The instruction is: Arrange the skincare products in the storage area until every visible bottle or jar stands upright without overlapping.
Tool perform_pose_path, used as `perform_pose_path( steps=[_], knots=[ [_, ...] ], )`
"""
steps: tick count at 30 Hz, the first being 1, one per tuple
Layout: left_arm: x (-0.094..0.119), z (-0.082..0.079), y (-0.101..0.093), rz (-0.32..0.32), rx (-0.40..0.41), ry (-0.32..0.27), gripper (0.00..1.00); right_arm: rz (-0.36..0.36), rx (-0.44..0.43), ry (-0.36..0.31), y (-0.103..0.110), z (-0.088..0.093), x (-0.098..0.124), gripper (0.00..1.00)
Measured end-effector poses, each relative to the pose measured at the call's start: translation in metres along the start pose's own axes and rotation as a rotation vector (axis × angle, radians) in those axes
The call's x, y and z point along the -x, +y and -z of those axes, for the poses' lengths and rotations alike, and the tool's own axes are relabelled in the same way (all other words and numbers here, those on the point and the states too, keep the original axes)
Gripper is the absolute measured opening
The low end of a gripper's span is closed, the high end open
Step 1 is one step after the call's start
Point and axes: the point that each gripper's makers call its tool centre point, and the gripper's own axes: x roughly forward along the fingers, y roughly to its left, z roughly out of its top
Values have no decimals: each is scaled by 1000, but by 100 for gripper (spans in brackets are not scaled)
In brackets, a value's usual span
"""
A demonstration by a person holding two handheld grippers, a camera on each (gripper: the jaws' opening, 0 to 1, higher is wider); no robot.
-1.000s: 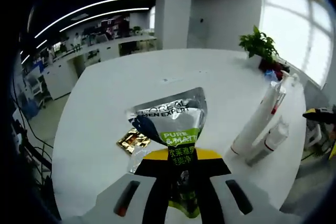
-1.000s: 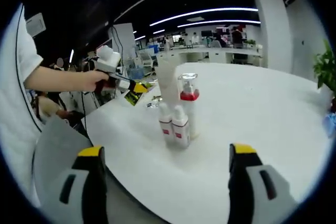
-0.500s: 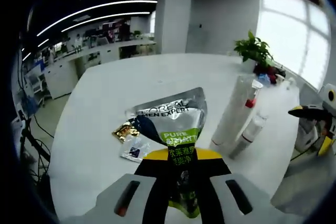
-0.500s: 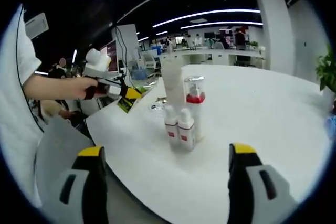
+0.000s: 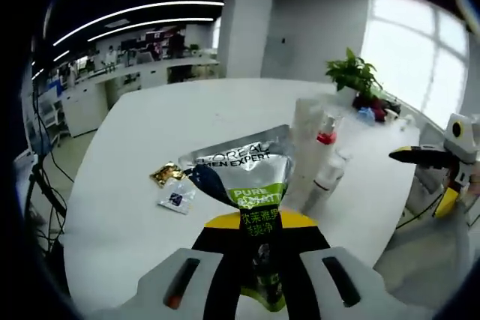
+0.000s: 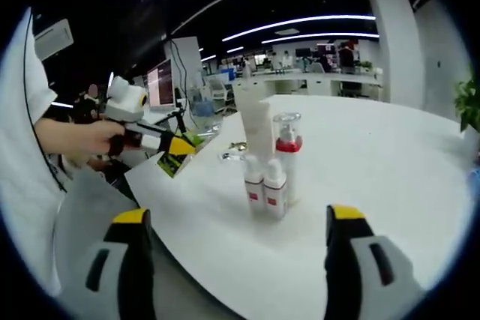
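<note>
My left gripper (image 5: 260, 234) is shut on a silver L'Oreal Men Expert tube (image 5: 247, 174) with a green band, held above the white round table (image 5: 165, 118). It also appears as the left gripper (image 6: 169, 148) at the table's left edge in the right gripper view. A cluster of upright products stands on the table: a tall white tube (image 6: 256, 125), a clear pump bottle with a red collar (image 6: 288, 151) and two small white bottles with red labels (image 6: 268, 189). The same cluster (image 5: 315, 151) stands right of the held tube. My right gripper (image 6: 236, 260) is open, short of the cluster.
A gold sachet (image 5: 165, 174) and a small clear sachet (image 5: 175, 195) lie flat on the table left of the held tube. A potted plant (image 5: 352, 76) stands at the table's far right edge. Desks and monitors (image 6: 161, 84) lie beyond the table. A person's arm (image 6: 67, 136) holds the left gripper.
The left gripper view has swung so the bottle cluster and sachets sit further left, with the right gripper coming in. In the right gripper view, the left gripper with the tube has dropped lower.
</note>
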Motion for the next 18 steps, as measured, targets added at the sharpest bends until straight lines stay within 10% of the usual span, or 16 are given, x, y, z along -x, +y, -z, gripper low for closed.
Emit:
perform_pose_path(
  steps=[18],
  knots=[
    [26, 4, -44, 51, -116, -19, 12, -41, -22, -42, 15, -15, -11, 93]
  ],
)
